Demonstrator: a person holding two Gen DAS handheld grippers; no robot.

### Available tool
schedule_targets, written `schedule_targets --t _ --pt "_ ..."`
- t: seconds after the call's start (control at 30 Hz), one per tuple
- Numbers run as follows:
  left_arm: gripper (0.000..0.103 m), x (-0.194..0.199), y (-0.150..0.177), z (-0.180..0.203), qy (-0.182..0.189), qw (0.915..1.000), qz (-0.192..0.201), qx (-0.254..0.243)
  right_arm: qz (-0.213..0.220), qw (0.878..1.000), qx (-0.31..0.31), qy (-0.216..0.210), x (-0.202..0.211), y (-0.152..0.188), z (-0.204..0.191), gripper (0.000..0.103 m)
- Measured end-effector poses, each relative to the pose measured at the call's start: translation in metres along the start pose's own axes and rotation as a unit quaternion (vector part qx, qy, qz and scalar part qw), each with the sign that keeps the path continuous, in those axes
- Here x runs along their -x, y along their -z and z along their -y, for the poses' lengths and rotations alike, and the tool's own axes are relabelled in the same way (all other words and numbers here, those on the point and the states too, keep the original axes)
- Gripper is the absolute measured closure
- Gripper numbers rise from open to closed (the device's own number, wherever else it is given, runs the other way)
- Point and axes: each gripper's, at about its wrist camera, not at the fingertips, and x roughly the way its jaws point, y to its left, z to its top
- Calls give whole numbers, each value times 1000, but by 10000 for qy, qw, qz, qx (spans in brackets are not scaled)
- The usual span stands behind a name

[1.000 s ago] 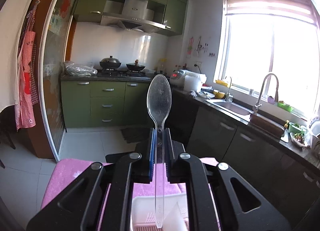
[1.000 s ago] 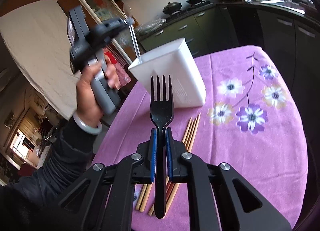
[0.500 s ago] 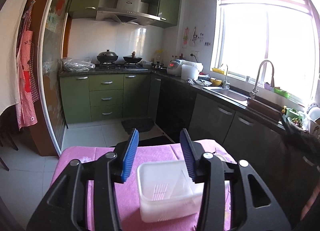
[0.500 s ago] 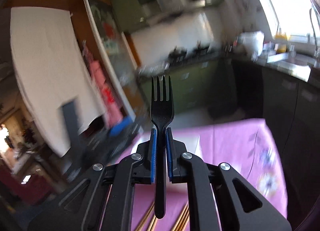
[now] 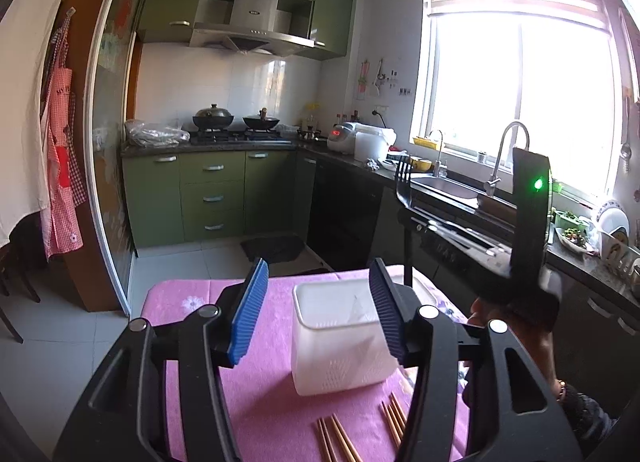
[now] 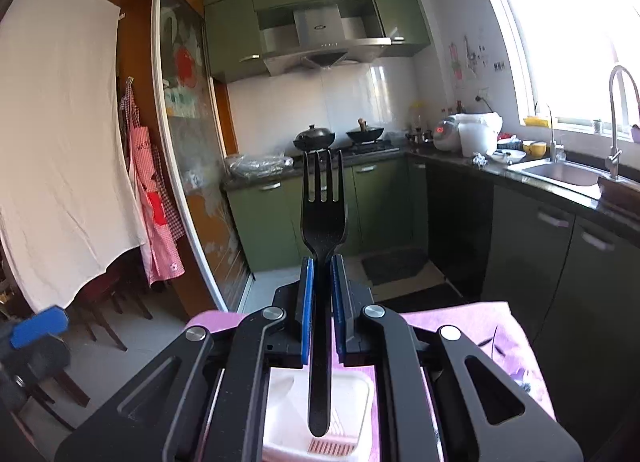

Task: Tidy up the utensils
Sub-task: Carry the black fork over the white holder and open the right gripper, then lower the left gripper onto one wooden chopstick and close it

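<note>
My left gripper [image 5: 316, 314] is open and empty, held just in front of the white utensil holder [image 5: 340, 336] on the purple flowered tablecloth [image 5: 192, 302]. A clear spoon leans inside the holder. My right gripper [image 6: 322, 294] is shut on a black plastic fork [image 6: 323, 198], tines up, with the handle end hanging over the holder's [image 6: 356, 390] open top. In the left wrist view the right gripper and fork [image 5: 403, 182] stand above the holder's right side. Several wooden chopsticks [image 5: 336, 440] lie on the cloth in front of the holder.
The table's far edge [image 5: 256, 282] drops to a tiled kitchen floor. Green cabinets with a stove [image 5: 232, 134] stand beyond, and a dark counter with sink [image 5: 452, 186] runs along the right. A chair [image 6: 100, 310] stands to the left of the table.
My left gripper opened and let go of the clear spoon, which now rests in the holder, then drew back. My right gripper swung the fork upright over the holder.
</note>
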Motion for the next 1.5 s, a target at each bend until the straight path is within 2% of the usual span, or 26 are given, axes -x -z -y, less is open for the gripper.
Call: schedule_targets --t 0.1,0.2,0.3,0.37,0.47,0.53,0.63,0.7,0.87,1.0,1.17,1.27,1.5 --pt "52 3 6 1 22 9999 -127 11 45 10000 59 35 5 14 0 91" --pt "52 4 11 5 15 9997 -264 -7 -1 9999 96 71 12 21 0 77" --pt "52 6 14 6 31 9993 -385 15 -39 9999 132 71 24 24 -2 77" --pt "52 9 19 8 1 9987 -517 17 58 9999 97 65 41 23 -1 77" --pt "52 12 28 11 -73 9967 -814 25 209 9997 -104 25 83 23 7 66" --pt "52 12 38 11 -95 9941 -1079 45 182 9997 -172 71 108 27 11 66" --pt "52 6 59 11 -108 9863 -1645 117 -24 9995 -230 207 144 45 21 65" --pt "52 -1 73 12 -129 9798 -1991 125 -261 9987 -289 322 163 66 30 59" --pt "52 -21 117 19 -264 9579 -2857 55 -1043 9920 -607 377 180 119 53 59" --pt "52 -34 130 22 -348 9485 -3148 11 -1438 9861 -777 303 177 148 58 59" --pt "65 -50 140 22 -372 9363 -3490 103 -1729 9817 -770 220 173 168 53 59" --pt "70 -59 144 18 -390 9294 -3664 208 -1777 9807 -784 227 174 170 52 59" --pt "80 -74 153 10 -462 9208 -3860 322 -1838 9792 -822 252 173 169 53 59"
